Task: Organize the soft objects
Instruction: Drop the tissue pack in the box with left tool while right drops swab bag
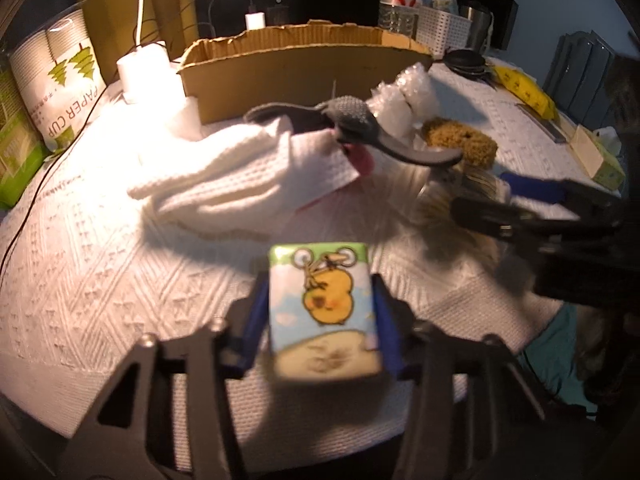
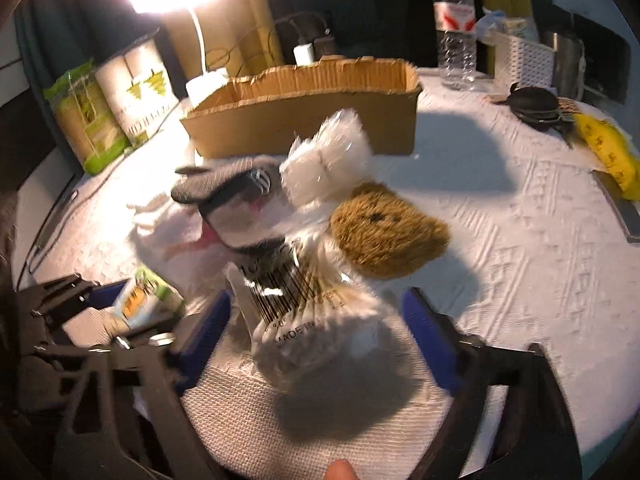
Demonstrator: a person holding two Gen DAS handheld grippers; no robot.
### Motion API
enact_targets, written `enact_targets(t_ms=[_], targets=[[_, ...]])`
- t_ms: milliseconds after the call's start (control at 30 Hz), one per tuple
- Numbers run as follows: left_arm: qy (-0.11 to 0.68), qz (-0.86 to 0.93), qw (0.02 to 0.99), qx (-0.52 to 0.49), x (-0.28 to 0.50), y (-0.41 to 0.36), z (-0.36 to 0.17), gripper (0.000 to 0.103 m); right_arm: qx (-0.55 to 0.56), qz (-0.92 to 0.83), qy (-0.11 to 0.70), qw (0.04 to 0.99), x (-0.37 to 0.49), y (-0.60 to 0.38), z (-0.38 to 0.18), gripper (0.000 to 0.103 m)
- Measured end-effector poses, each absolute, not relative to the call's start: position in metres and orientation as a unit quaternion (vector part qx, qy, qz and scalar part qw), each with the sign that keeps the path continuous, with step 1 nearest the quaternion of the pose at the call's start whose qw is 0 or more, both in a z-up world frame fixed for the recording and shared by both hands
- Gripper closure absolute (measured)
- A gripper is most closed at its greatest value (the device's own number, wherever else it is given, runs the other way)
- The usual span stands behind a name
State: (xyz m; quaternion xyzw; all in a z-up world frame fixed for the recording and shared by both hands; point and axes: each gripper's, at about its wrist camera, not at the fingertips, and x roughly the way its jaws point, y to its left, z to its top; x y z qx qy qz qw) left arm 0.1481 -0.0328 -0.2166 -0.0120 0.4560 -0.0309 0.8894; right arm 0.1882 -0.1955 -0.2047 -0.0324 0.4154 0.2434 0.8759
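Note:
A small tissue packet (image 1: pixel 324 308) printed with a yellow chick sits between the blue pads of my left gripper (image 1: pixel 322 300), which press on both its sides. In the right wrist view that packet (image 2: pixel 140 300) and the left gripper (image 2: pixel 120 312) show at the lower left. My right gripper (image 2: pixel 316 320) stands open around a crinkly clear bag (image 2: pixel 304 312) with a barcode; its pads stay clear of the bag. Behind it lie a brown sponge (image 2: pixel 384 232), a grey sock (image 2: pixel 236 196), a bubble-wrap bundle (image 2: pixel 328 160) and a white towel (image 1: pixel 224 176).
A torn-edged cardboard box (image 2: pixel 304 108) stands open behind the pile on the white tablecloth (image 2: pixel 520 260). A lit lamp and sleeves of paper cups (image 1: pixel 60 80) stand at the left. At the right are a water bottle (image 2: pixel 456 28), a white basket (image 2: pixel 520 60) and a yellow pack (image 2: pixel 608 152).

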Motion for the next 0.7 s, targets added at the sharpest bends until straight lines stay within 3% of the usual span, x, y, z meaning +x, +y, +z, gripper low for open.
enact_targets(t_ms=[167,700], targets=[[0.44,-0.039,0.897,-0.011,0.14,-0.031,-0.196,0.056,-0.041,0.245,0.408,0.879,0.183,-0.198,-0.2,0.04],[0.35,-0.054,0.935,-0.024,0.164,-0.023,-0.12,0.056,-0.046,0.199,0.331,0.921,0.186,-0.235,-0.127,0.042]])
